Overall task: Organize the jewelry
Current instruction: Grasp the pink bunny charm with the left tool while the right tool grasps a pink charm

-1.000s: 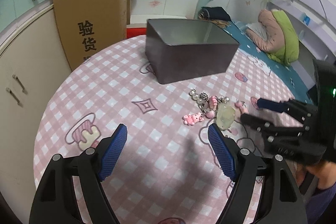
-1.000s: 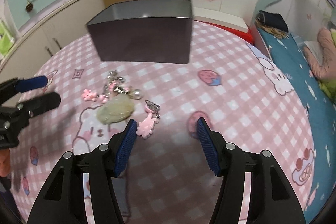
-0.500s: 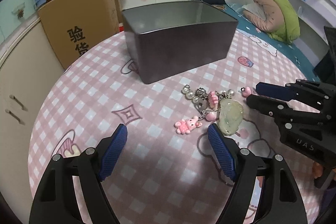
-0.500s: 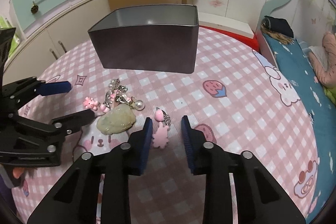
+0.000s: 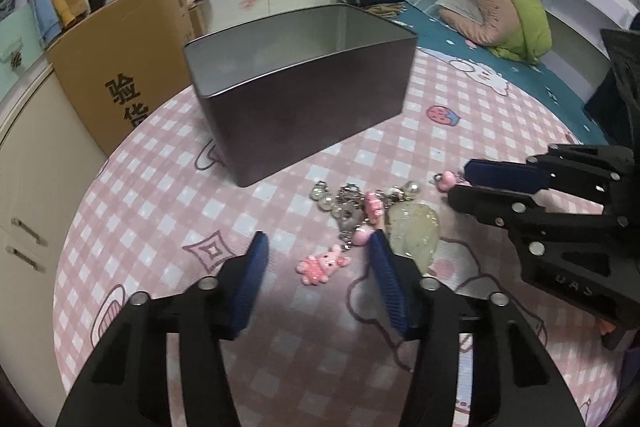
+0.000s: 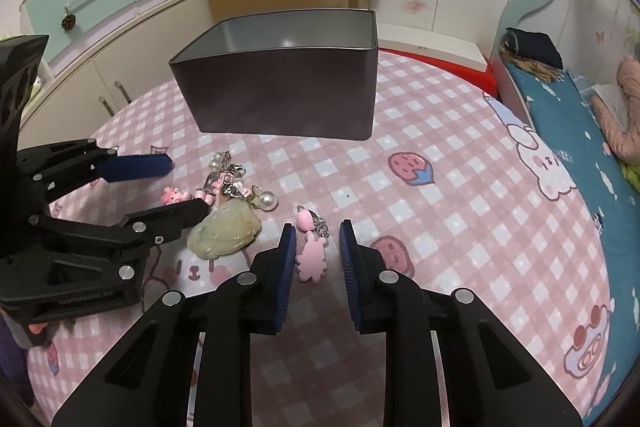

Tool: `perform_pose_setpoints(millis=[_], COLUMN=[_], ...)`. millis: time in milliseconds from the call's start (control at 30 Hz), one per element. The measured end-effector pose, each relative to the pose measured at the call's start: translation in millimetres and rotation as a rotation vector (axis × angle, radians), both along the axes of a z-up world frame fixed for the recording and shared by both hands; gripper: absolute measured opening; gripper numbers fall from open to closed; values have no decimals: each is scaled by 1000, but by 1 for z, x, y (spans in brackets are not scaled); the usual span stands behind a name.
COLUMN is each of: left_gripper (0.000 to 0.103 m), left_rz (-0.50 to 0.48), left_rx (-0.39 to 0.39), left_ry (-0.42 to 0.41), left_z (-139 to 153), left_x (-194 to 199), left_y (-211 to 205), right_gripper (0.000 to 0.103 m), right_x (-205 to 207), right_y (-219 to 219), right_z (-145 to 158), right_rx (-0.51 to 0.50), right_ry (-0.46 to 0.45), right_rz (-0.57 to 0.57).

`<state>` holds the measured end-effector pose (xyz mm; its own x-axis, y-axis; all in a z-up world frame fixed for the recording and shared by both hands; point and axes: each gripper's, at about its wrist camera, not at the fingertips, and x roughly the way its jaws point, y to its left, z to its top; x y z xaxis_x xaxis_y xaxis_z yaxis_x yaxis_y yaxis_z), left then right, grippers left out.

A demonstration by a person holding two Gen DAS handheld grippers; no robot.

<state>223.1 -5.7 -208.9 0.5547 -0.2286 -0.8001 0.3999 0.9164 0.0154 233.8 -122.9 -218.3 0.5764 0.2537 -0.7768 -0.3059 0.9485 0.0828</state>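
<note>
A dark open metal tin (image 5: 304,107) (image 6: 288,95) stands on the pink checked round table. In front of it lies a cluster of charms: pearls and clasps (image 5: 352,199) (image 6: 236,183), a pale green stone pendant (image 5: 412,231) (image 6: 224,233), and a pink bear charm (image 5: 322,265) (image 6: 174,195). My left gripper (image 5: 316,257) is open, with the pink bear between its fingers. My right gripper (image 6: 316,245) is narrowly open around a pink flat charm (image 6: 312,259) with a clasp, not clearly touching it. The right gripper also shows in the left wrist view (image 5: 460,183).
A cardboard box (image 5: 120,67) stands behind the table on the left beside cream cabinets (image 6: 100,67). A bed with blue sheet and bundled bedding (image 5: 500,11) lies to the right. The table edge (image 5: 72,227) curves at the left.
Both grippers have moved forward towards the charms. The right fingers have narrowed around the pink flat charm. The pink bear now lies between the left fingers.
</note>
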Motion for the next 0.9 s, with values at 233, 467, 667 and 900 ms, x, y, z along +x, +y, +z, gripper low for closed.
perform_pose_setpoints(millis=[233, 467, 667, 900], left_gripper=[11, 11, 11, 11], left_rz=[-27, -3, 12, 3], left_rx=[12, -19, -73, -162], left_ry=[-20, -10, -21, -50], left_z=[1, 4, 19, 49], left_x=[-7, -12, -17, -21], left_y=[-4, 5, 14, 24], right_gripper=[18, 15, 15, 15], right_x=[0, -5, -12, -18], right_y=[-2, -5, -10, -13], right_z=[0, 2, 10, 37], right_rx=[-2, -3, 8, 37], right_ry=[-1, -10, -29, -71], right_rz=[-10, -25, -35, -25])
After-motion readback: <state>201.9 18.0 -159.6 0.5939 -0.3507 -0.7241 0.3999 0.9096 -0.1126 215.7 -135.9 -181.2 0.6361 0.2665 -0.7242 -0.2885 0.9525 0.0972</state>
